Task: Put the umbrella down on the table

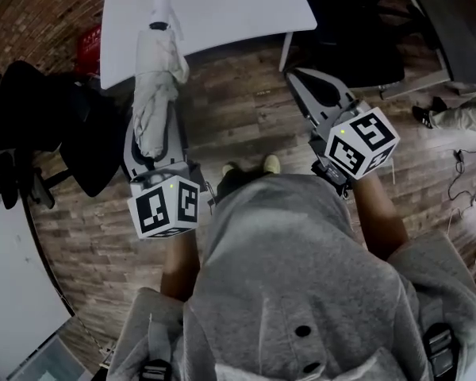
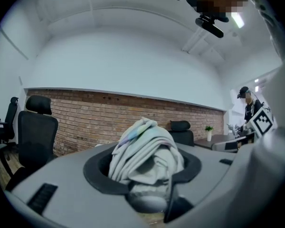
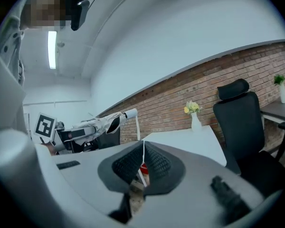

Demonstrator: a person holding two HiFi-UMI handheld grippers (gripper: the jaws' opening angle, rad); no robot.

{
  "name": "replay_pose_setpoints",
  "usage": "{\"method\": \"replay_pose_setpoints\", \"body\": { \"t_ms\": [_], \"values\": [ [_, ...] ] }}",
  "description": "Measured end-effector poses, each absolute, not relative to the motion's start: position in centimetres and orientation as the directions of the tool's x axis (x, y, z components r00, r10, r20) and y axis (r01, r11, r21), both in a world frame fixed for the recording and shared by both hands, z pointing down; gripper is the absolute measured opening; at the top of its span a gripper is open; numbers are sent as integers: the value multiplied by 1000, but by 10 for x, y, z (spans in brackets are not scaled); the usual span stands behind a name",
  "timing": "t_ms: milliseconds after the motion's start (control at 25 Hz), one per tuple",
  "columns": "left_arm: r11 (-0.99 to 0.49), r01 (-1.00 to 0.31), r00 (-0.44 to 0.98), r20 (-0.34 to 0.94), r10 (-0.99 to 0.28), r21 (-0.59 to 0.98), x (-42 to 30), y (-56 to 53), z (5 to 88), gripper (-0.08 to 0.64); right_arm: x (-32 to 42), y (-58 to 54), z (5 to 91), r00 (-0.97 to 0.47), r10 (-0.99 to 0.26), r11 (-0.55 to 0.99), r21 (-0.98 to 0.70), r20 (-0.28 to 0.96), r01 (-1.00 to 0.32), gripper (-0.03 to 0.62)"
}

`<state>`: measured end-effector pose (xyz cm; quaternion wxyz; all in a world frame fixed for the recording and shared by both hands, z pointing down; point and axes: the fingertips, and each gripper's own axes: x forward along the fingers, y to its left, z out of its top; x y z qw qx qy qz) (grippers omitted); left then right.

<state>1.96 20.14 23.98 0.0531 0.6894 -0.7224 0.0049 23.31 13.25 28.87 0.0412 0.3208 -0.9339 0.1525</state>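
Observation:
A folded white umbrella (image 1: 155, 86) lies level in my left gripper (image 1: 153, 137), which is shut on its lower part. Its handle end reaches over the near edge of the white table (image 1: 222, 6). In the left gripper view the bunched canopy (image 2: 145, 151) fills the gap between the jaws of my left gripper (image 2: 145, 177). My right gripper (image 1: 297, 78) hovers over the wooden floor to the right of the table's corner, shut and empty. In the right gripper view the pads of my right gripper (image 3: 143, 163) meet in a thin line, and the umbrella (image 3: 99, 125) shows at the left beside the table (image 3: 180, 141).
Black office chairs stand at the left (image 1: 32, 125) and behind the table's right side (image 1: 357, 46). A red object (image 1: 87, 46) sits by the table's left corner. A vase of flowers (image 3: 194, 115) stands on the table. Another person's feet (image 1: 440, 113) and cables (image 1: 464, 173) are at the right.

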Motion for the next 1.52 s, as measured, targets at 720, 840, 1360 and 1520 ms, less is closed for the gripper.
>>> {"method": "replay_pose_setpoints", "body": {
  "t_ms": [720,840,1360,1520],
  "values": [
    [63,-998,-63,87,-994,-8,38,207,237,233,239,127,294,-714,-651,703,-148,259,-695,28],
    [67,-998,-67,85,-994,-4,36,207,237,233,235,127,294,-717,-648,706,-152,257,-692,28],
    [54,-999,-53,83,-995,10,28,187,240,235,227,110,295,-710,-655,696,-160,260,-700,28],
    [52,-999,-51,77,-996,10,25,176,239,235,224,100,296,-709,-657,694,-160,258,-702,28]
  ]
}}
